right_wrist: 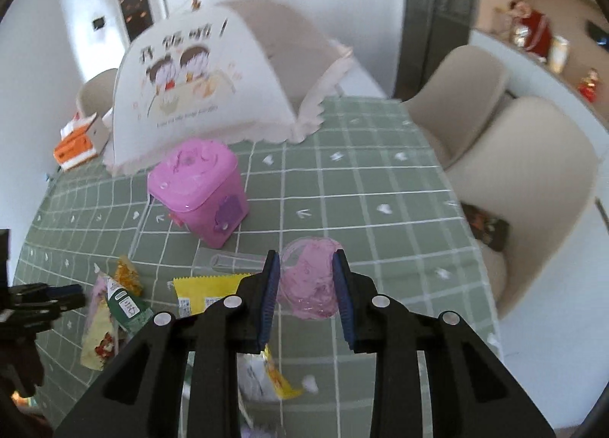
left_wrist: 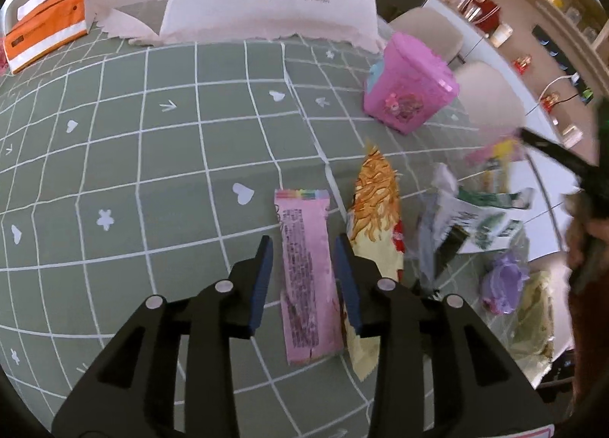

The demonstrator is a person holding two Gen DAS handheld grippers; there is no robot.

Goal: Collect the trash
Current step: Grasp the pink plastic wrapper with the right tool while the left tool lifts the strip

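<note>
In the left wrist view my left gripper (left_wrist: 304, 247) is open, its jaws on either side of a flat pink wrapper (left_wrist: 308, 278) lying on the green grid tablecloth (left_wrist: 152, 171). A yellow snack bag (left_wrist: 375, 209) lies just right of it, then white-green wrappers (left_wrist: 475, 217) and a purple crumpled piece (left_wrist: 502, 282). In the right wrist view my right gripper (right_wrist: 306, 263) is shut on a clear bag with pink crumpled stuff (right_wrist: 310, 285), held above the table. A pink trash bin (right_wrist: 201, 190) with its lid shut stands ahead left; it also shows in the left wrist view (left_wrist: 407, 91).
A white food cover (right_wrist: 213, 84) stands at the back of the table, with an orange tissue box (left_wrist: 45, 31) to its left. Beige chairs (right_wrist: 514, 156) line the right table edge. A yellow wrapper (right_wrist: 205, 293) and a clear tube (right_wrist: 236, 261) lie below my right gripper.
</note>
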